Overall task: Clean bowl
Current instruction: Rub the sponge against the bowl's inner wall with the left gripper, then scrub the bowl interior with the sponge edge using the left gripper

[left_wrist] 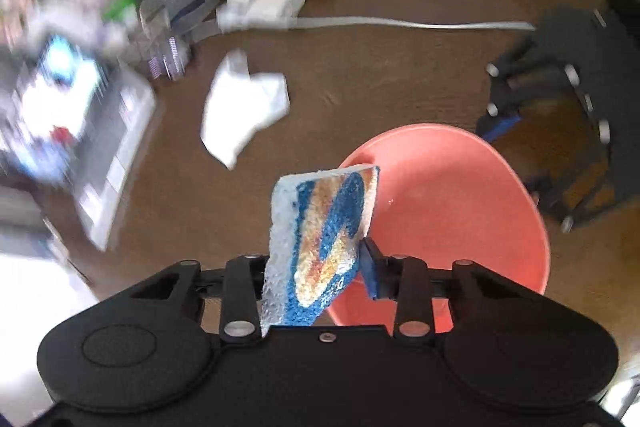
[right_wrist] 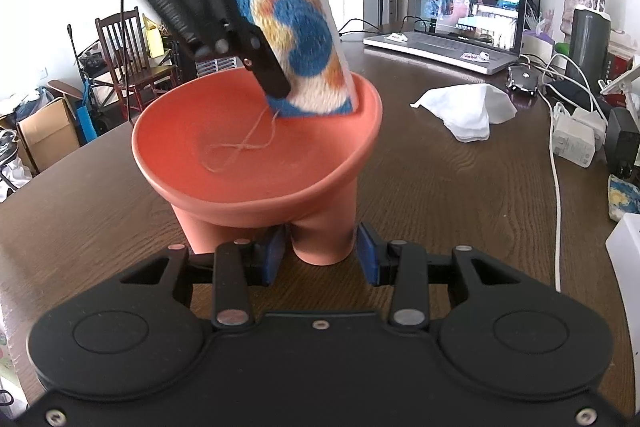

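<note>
Surroundings, right wrist view: one open laptop (right_wrist: 452,23) sits at upper right of the frame on the brown table (right_wrist: 440,187); one crumpled white tissue (right_wrist: 464,111) lies right of centre; white chargers (right_wrist: 576,143) and cables run down the right edge; one wooden chair (right_wrist: 128,55) stands at left beyond the table.

One orange bowl (right_wrist: 256,147) stands on stubby legs at frame centre; a loop of thin string (right_wrist: 240,147) lies inside.

One sponge (right_wrist: 304,39), patterned blue, orange and white, dips over the bowl's far rim. The left gripper (right_wrist: 264,67) is clamped on the sponge.

The right gripper (right_wrist: 320,259), at lower centre, has its blue pads (right_wrist: 368,255) on either side of one bowl leg; actual contact cannot be confirmed. The left wrist view is motion-blurred.
</note>
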